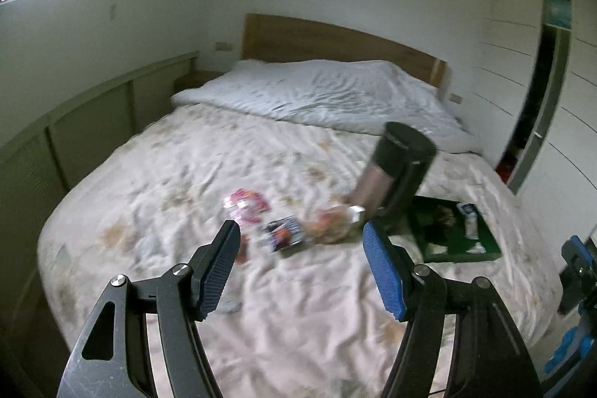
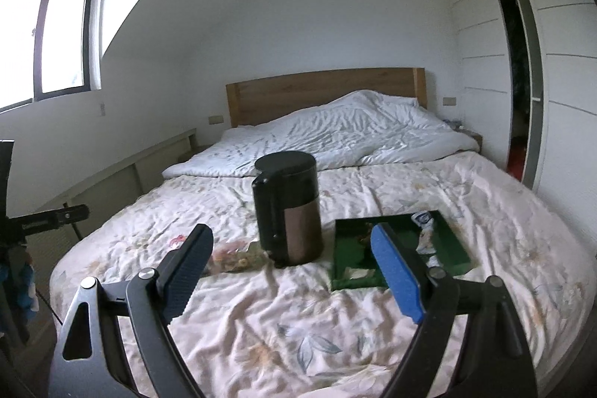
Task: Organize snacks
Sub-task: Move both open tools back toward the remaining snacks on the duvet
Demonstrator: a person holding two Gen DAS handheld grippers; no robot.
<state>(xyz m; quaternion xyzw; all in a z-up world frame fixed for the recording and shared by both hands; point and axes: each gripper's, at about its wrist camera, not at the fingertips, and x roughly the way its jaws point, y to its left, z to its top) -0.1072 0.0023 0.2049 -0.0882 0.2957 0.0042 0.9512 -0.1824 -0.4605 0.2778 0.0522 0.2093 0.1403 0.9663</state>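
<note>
**Operator:** Left wrist view puts my left gripper (image 1: 300,267) over the floral bedspread (image 1: 298,323), fingers spread and nothing between them. The snacks lie loose just ahead: a pink packet (image 1: 247,207), a dark wrapper (image 1: 283,233) and a clear bag (image 1: 330,224) touching the black canister (image 1: 395,170).

**Spotter:** And the right?

**Operator:** My right gripper (image 2: 289,273) is spread and empty too, aimed between the canister and the green tray (image 2: 453,248), which already has a few packets in it.

**Spotter:** So the tray looks like the destination. Which snack first?

**Operator:** I'd take the dark wrapper; it's nearest the left fingers and clear of the canister. I'd come in low, straddle its short side and pinch without catching the sheet.

**Spotter:** The left view is blurred. Steady up before closing.
</note>
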